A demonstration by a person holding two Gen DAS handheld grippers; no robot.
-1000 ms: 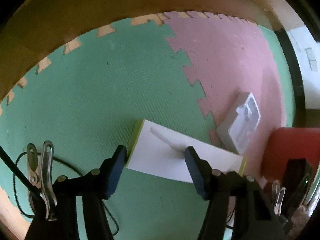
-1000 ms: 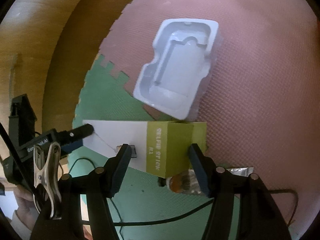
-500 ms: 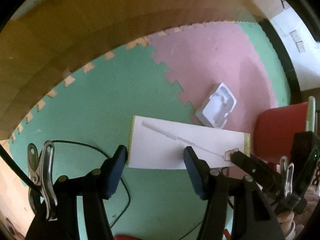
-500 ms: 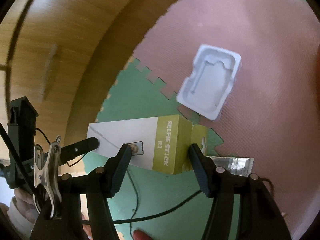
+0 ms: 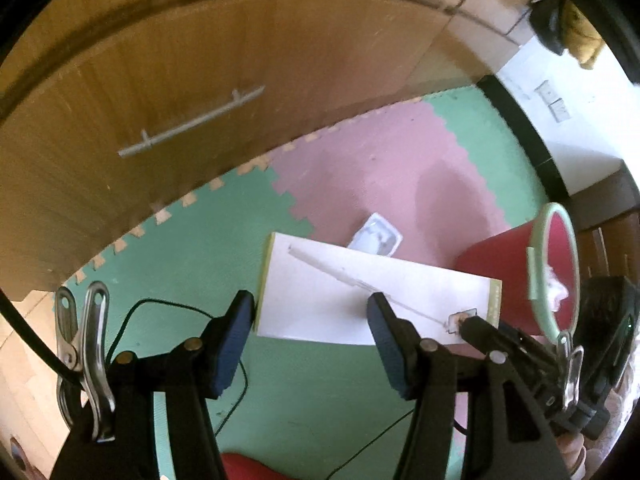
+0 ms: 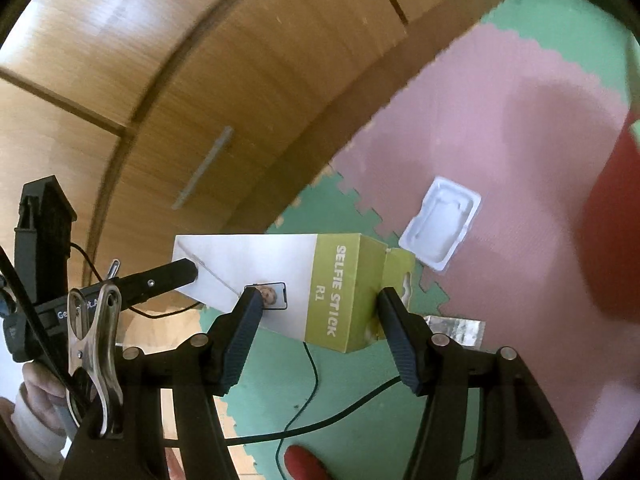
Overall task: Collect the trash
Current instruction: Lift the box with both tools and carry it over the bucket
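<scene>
Bin (image 5: 516,264): a red tub with a pale green rim is being seen to the right of the left claw (image 5: 310,340), beyond the box's far end; its mouth is being tipped toward the right claw (image 6: 316,330), which is judged the nearer to it.
Mat (image 5: 224,248): green and pink tiles are lying well below both claws.
Box (image 6: 280,280): a long white carton with an olive end panel reading "SELFIE STICK R1" is being held clear of the mat between the two claws; its long axis is running crosswise from left claw to right claw, and onward toward the bin.
Left claw: jaws are being kept apart and clamped across the box's white end.
Right claw: jaws are being kept apart and clamped across the olive end, its flap hanging open just past the right finger.
Tray (image 6: 440,224): a white moulded insert is lying on the pink tile beyond the box, apart from it.
Foil scrap (image 6: 456,326): a silvery wrapper is lying on the mat just behind the right finger.
</scene>
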